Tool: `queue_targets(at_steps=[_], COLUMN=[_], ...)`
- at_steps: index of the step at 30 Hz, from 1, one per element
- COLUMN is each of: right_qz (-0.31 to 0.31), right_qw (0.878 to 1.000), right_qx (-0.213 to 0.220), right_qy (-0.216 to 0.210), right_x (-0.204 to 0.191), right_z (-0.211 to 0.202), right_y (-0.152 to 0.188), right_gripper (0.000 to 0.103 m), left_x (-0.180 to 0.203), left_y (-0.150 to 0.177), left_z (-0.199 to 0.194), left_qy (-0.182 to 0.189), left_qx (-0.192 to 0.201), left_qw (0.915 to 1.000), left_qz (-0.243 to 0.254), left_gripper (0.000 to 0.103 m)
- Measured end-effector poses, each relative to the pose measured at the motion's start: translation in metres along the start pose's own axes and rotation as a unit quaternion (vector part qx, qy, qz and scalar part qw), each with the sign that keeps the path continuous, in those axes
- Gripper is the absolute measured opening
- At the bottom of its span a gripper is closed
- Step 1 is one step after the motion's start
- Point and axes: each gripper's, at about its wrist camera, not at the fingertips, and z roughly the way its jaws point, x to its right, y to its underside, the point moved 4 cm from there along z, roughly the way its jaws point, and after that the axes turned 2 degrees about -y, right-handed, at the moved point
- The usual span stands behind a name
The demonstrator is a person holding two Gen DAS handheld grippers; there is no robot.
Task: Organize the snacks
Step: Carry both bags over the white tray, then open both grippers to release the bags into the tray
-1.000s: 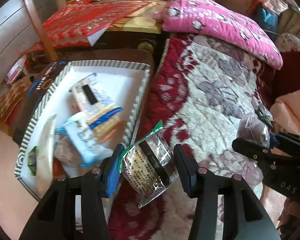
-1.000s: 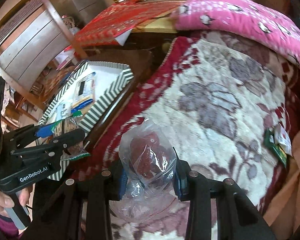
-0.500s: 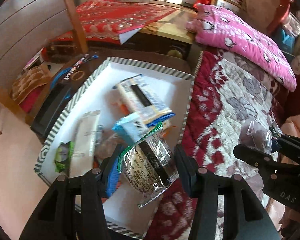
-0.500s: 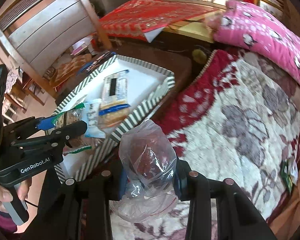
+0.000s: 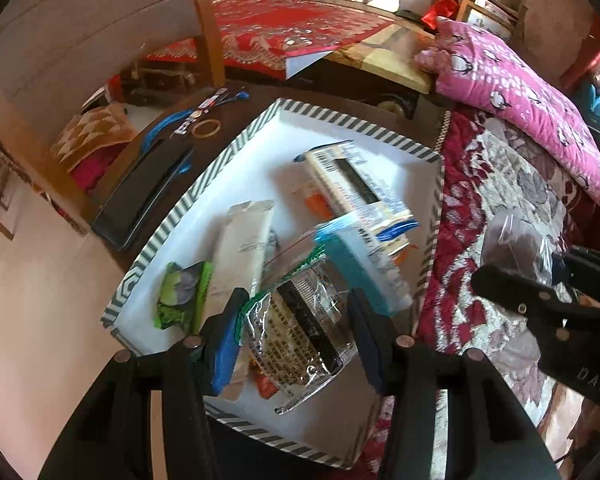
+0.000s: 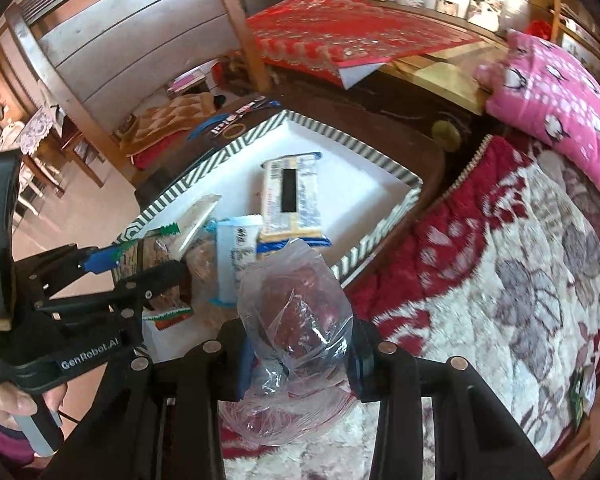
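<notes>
Snacks are gripped by both claws: a silver packet (image 5: 300,332) by the left claw (image 5: 296,334), above the striped tray (image 5: 352,124); a clear bag (image 6: 296,312) by the right claw (image 6: 298,354).

Inside the striped tray (image 5: 236,148): cracker pack (image 5: 356,188) toward the far corner, long wrapper (image 5: 244,240) left of it, small pouch (image 5: 182,294) nearest the left rim. Tray on a dark table (image 5: 332,96), just beside the quilt (image 5: 500,184) at right; pillow (image 5: 520,88) behind.
</notes>
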Motion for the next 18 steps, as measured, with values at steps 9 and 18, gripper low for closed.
queue_targets(at_steps=[9, 18], right_qz=[-0.021, -0.032], right_qw=[1.000, 0.999], right_qx=[-0.009, -0.021], right_qy=[-0.002, -0.002], right_x=[-0.016, -0.022], right_z=[0.019, 0.045], right_y=[-0.024, -0.051], right_gripper=[0.040, 0.040], left_x=[-0.015, -0.014], left_y=[0.006, 0.010], left_z=[0.009, 0.019], left_qy=[-0.001, 0.004], left_qx=[-0.013, -0.022], left_qw=[0.9998, 0.9996], left_qz=[-0.017, -0.016], left_gripper=[0.050, 0.050])
